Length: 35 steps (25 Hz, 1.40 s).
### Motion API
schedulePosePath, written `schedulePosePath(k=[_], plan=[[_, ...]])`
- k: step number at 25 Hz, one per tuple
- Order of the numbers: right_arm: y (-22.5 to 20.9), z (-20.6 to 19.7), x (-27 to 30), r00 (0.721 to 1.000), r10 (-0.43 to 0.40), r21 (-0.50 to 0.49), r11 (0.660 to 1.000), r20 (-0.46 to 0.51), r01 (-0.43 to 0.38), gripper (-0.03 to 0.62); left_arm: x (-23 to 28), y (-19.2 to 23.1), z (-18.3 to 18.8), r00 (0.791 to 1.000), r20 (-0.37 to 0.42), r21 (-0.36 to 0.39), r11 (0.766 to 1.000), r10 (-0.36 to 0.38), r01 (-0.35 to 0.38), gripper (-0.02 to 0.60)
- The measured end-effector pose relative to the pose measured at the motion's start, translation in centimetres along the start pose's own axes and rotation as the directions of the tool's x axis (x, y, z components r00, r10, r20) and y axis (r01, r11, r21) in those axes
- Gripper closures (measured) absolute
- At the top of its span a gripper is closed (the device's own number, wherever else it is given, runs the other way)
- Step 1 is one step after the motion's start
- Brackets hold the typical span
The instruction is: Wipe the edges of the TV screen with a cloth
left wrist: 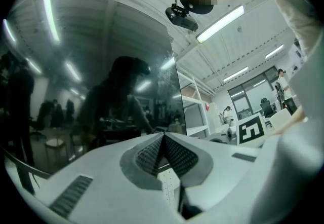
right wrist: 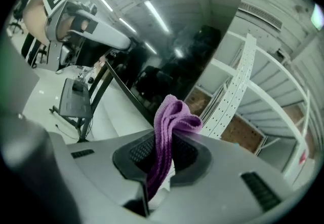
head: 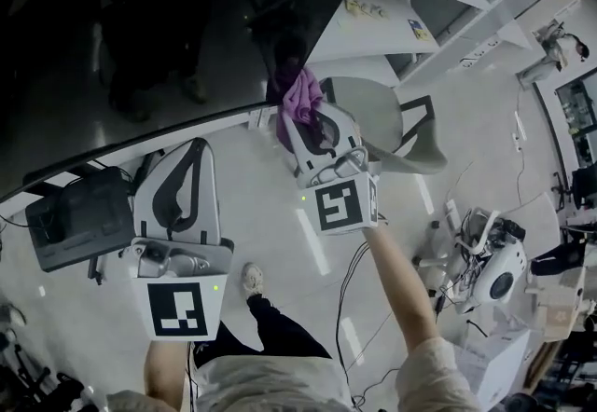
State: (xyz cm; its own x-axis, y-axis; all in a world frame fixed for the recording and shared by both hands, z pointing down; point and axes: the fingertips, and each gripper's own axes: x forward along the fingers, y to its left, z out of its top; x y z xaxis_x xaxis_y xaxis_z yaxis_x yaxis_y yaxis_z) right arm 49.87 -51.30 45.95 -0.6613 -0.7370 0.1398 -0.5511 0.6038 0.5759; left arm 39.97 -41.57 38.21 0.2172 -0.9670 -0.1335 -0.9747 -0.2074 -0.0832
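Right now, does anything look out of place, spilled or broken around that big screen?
Nothing stands out. The right tongs pinch the purple cloth at the TV screen's lower corner; the left tongs are shut and empty.

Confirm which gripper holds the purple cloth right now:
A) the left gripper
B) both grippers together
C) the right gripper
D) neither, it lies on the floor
C: in the right gripper view the purple cloth is pinched between the jaws of the right gripper, up by the TV screen's lower edge, while the left gripper has its jaws together on nothing.
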Motion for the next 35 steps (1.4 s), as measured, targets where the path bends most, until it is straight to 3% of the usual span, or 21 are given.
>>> schedulePosePath(k=[5,8,13,16,27,35], plan=[[2.1,-2.3,1.2,0.999,0.020,0.069,0.997,-0.047,-0.017,0.540,-1.8,2.0,-2.3,1.000,-0.013,-0.023,0.999,0.024,-0.025,0.565],[2.6,-2.0,1.5,0.999,-0.028,0.143,0.989,-0.028,0.032,0.539,-2.6,3.2,-2.6,0.999,-0.026,-0.019,0.999,0.027,-0.027,0.566],[3.0,-2.0,1.9,0.990,-0.131,0.344,0.929,-0.047,0.139,0.540,-5.2,7.2,-2.4,0.998,-0.018,-0.021,0.998,0.065,-0.066,0.566],[4.9,-0.6,2.5,0.988,-0.147,0.444,0.884,-0.035,0.147,0.539,-7.2,10.5,-2.4,0.995,-0.020,-0.020,0.995,0.095,-0.095,0.566],[18.3,10.9,8.2,0.990,-0.113,0.372,0.925,0.079,0.076,0.539,-17.4,22.5,-2.0,0.975,-0.050,0.048,0.976,0.214,-0.212,0.566],[27.2,17.8,12.5,0.989,-0.117,0.354,0.932,0.086,0.080,0.539,-25.3,33.6,-1.5,0.955,-0.061,0.073,0.956,0.289,-0.285,0.566]])
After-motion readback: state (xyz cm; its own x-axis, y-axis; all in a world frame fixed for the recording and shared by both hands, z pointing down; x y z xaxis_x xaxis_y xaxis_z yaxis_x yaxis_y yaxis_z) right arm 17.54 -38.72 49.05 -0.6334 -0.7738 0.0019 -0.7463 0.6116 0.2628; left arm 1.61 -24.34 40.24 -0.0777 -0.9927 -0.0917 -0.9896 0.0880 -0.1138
